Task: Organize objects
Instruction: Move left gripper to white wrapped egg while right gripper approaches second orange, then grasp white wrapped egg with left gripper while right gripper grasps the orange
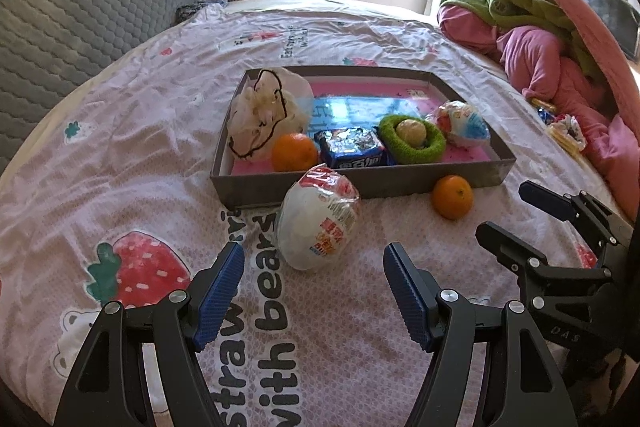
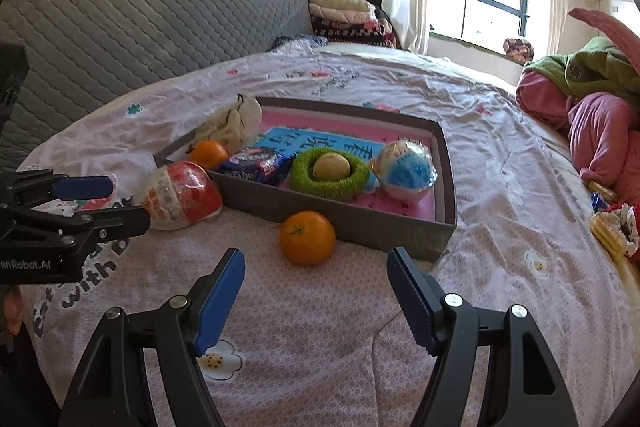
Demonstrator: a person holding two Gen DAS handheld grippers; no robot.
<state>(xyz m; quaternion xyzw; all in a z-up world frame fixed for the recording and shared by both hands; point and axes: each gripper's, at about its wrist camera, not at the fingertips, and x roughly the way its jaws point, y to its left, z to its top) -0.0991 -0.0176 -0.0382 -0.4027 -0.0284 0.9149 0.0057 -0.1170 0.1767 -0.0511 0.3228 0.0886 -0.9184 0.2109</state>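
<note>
Left gripper (image 1: 314,291) spread wide, empty, red-white wrapped snack ball (image 1: 318,221) just ahead, touching the grey tray (image 1: 360,185) front wall (label unreadable). Loose orange (image 2: 307,237) beside the wall. Right gripper (image 2: 316,297) spread, empty.

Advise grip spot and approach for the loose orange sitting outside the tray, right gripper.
Grip the loose orange across its middle with the open right gripper, coming straight forward and slightly from above. It is round, so any width works, but the tray wall sits just behind it, so avoid reaching from that side.
</note>
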